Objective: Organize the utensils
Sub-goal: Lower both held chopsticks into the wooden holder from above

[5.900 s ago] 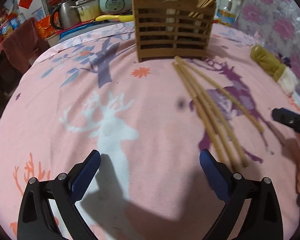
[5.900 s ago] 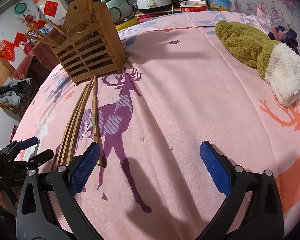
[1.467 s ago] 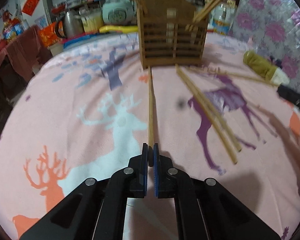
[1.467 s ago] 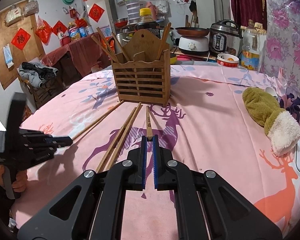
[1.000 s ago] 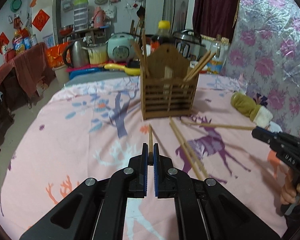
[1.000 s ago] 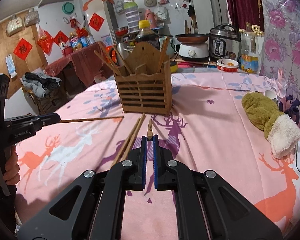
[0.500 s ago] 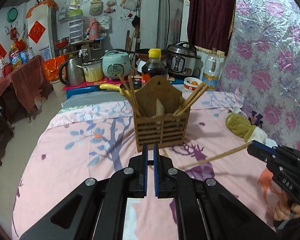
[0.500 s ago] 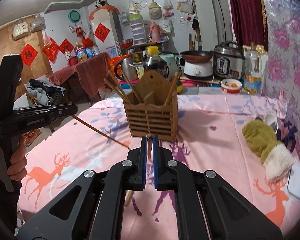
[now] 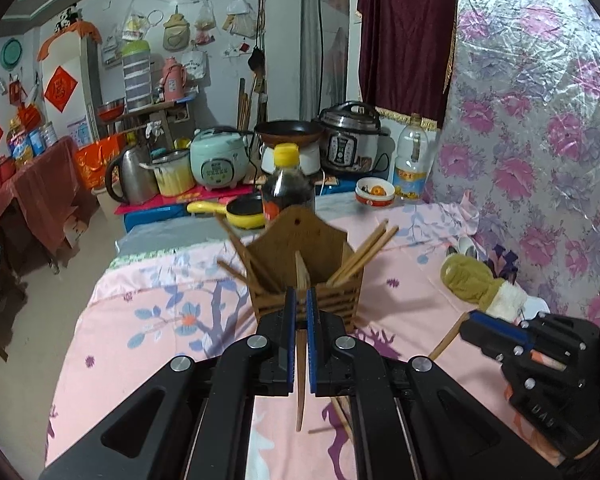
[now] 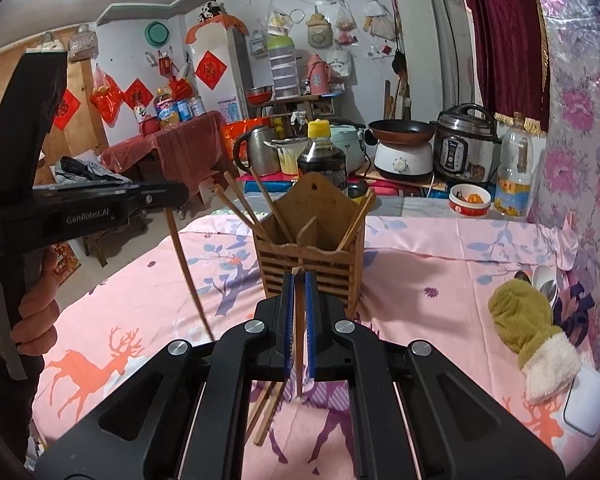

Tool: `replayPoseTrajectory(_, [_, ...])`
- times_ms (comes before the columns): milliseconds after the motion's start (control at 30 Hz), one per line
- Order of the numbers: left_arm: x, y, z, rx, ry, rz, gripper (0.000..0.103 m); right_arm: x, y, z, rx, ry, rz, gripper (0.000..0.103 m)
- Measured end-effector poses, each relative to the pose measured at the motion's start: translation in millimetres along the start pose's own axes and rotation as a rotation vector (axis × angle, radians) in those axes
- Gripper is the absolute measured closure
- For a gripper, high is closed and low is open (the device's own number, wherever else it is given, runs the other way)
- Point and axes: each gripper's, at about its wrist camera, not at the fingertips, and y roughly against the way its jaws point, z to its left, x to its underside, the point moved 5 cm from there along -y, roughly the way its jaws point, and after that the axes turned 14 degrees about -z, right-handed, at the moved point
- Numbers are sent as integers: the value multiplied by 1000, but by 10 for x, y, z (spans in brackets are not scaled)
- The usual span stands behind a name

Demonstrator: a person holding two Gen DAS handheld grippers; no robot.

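We had both grippers, left [image 9: 298, 312] and right [image 10: 299, 300], each clamped on a chopstick [image 9: 300, 380]; next up, probably dropping them into the wooden holder [image 10: 310, 256].

"GenRoboLAI" on left claw [image 10: 160, 199]

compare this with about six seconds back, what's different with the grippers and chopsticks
Both grippers were open over the cloth; now the left gripper and the right gripper are each shut on one chopstick, lifted clear of the table with the free ends hanging down. Fewer chopsticks lie loose. The wooden holder and the green mitten stayed put.
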Motion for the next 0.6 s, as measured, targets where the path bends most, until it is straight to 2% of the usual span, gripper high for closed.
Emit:
replayPoseTrajectory(133, [-350, -20, -2, -12, -5, -50, 98, -228, -79, -2, -2, -11, -31, 97])
replayPoseTrajectory(367, [-1086, -139, 31, -47, 12, -166, 98, -1031, -304, 59, -1, -41, -181, 99])
replayPoseTrajectory(500, [-1198, -381, 112, -65, 43, -175, 98, -1310, -550, 54, 10, -69, -234, 99])
replayPoseTrajectory(600, [-1063, -658, 221, -61, 89, -119, 98, -1282, -720, 4, 0, -106, -209, 96])
